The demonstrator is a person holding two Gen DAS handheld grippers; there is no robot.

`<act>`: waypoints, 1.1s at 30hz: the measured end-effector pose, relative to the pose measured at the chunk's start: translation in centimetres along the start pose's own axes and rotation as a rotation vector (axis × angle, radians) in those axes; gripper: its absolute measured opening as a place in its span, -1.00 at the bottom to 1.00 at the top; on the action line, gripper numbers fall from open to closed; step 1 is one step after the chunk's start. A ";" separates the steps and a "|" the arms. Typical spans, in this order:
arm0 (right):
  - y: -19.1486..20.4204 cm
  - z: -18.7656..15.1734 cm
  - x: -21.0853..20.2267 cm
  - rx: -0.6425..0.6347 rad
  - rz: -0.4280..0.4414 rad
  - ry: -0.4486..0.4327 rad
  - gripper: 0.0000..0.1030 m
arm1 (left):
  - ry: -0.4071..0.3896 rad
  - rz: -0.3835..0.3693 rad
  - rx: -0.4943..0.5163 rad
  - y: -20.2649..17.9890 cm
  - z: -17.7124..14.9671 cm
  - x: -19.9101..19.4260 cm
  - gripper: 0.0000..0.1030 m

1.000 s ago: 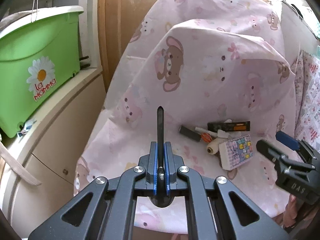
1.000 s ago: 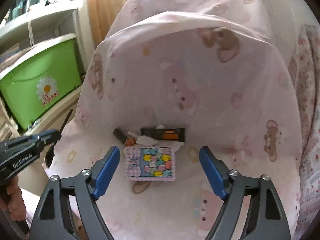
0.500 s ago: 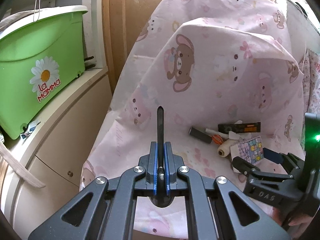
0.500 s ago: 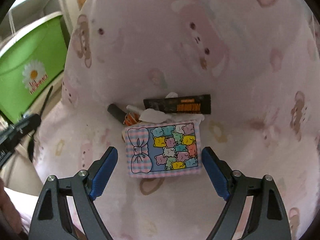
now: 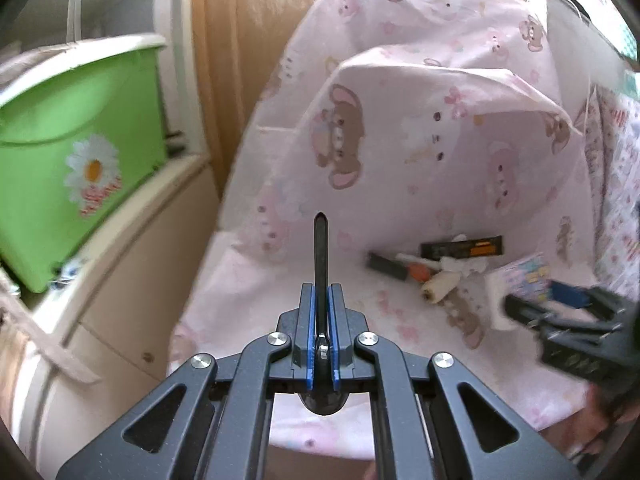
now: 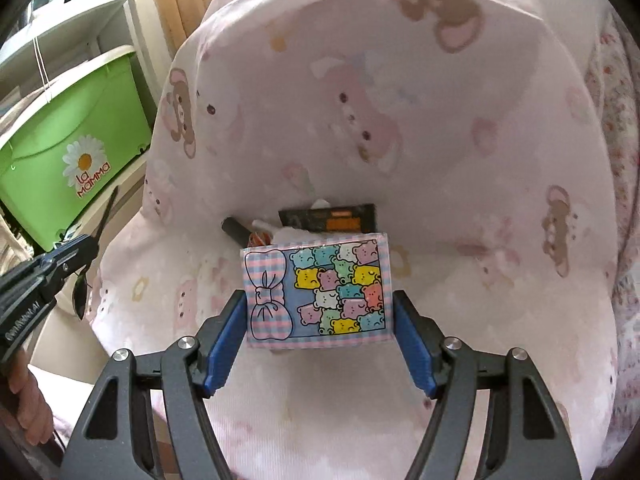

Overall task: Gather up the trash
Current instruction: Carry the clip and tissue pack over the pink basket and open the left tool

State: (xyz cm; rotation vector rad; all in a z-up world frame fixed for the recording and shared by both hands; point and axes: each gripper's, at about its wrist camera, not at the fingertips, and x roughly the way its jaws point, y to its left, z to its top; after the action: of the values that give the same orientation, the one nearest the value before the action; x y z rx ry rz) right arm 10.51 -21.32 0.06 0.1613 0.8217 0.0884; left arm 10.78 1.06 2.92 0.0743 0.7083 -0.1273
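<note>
While my right gripper (image 6: pixel 319 316) straddles the bear packet (image 6: pixel 317 293) on the pink sheet (image 6: pixel 460 208), pads spread beside its edges, my left gripper (image 5: pixel 321 308) pinches a black spoon (image 5: pixel 321 248), green bin (image 5: pixel 76 168) beside the sheet, contents hidden

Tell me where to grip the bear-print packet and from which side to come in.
Grip the bear-print packet across its two short side edges, coming in from its near edge. It lies flat on the pink bear-print cloth, clutter crowds its far edge, and the right gripper already straddles it with pads beside both edges.
</note>
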 end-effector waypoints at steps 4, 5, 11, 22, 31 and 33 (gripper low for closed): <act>0.3 -0.7 -2.6 0.008 0.000 -0.028 0.41 | 0.041 -0.072 -0.096 1.3 -1.7 -1.6 -0.89; 0.4 -1.0 -3.8 -0.003 0.001 -0.042 0.41 | 0.042 -0.085 -0.108 1.4 -2.1 -2.1 -0.89; 1.5 -4.5 -8.3 -0.018 0.031 -0.050 0.42 | 0.048 -0.112 -0.080 -0.2 -4.6 -4.9 -0.89; 2.8 -11.0 -11.9 -0.037 0.086 0.047 0.42 | 0.070 -0.159 0.002 -4.1 -9.2 -8.9 -0.89; 1.1 -14.7 -8.1 -0.008 0.041 0.243 0.42 | 0.433 -0.231 0.062 -7.2 -14.1 -3.3 -0.89; 0.9 -15.3 -7.2 0.010 0.050 0.291 0.42 | 0.489 -0.253 0.079 -7.8 -14.9 -2.2 -0.89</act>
State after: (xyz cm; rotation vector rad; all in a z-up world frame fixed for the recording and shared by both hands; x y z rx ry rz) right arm -5.68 -19.79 -4.85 0.1811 1.1081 0.1570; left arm -1.60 -4.84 -7.10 0.0922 1.2005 -0.3876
